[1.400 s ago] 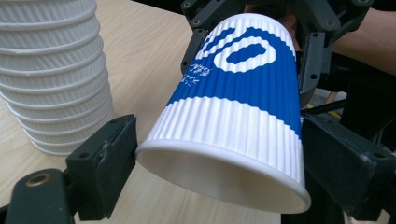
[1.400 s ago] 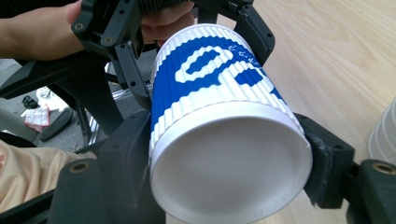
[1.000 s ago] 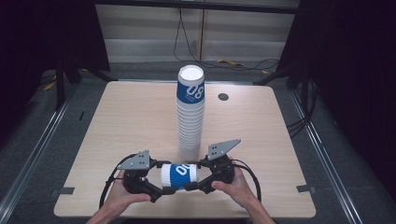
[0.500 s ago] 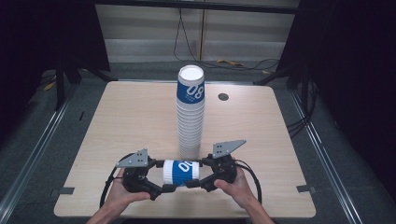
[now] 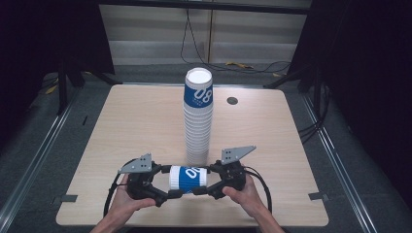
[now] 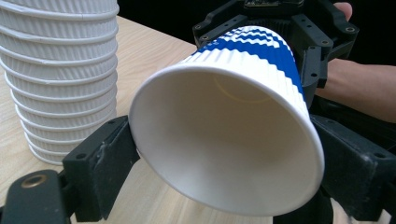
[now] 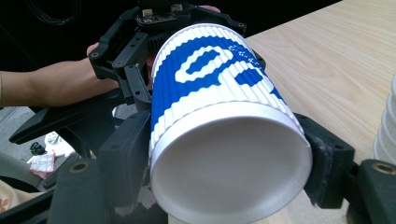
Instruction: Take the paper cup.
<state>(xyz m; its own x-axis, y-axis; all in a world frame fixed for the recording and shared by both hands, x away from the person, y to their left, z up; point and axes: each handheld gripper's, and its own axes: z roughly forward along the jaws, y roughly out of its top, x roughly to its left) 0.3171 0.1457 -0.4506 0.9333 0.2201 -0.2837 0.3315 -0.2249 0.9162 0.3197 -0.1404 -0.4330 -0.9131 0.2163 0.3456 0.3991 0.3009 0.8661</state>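
High view: a ribbed paper cup with a blue band and white print (image 5: 188,178) lies on its side, held level just above the near edge of the pale wooden desk (image 5: 126,126), between the two tools. The left tool (image 5: 167,194) grips its wide, open end; the right tool (image 5: 203,190) grips its narrow, closed end. Each tool is in one of the person's hands, which come in from the bottom edge. Just behind the cup stands a tall stack of white ribbed paper cups (image 5: 197,121), topped by a cup with the same blue band, roughly mid-desk. A small dark round grommet (image 5: 232,101) sits in the desk to the right of the stack, well apart from it.

In the left gripper view, the cup's open mouth (image 6: 224,140) faces the camera, with the black jaws pressed against the rim on either side; the left tool is clamped on the cup. The stack (image 6: 60,70) rises at the left.

In the right gripper view, the cup's recessed base (image 7: 229,172) faces the camera, and the jaws press on both sides of it; the right tool is likewise clamped on the cup.
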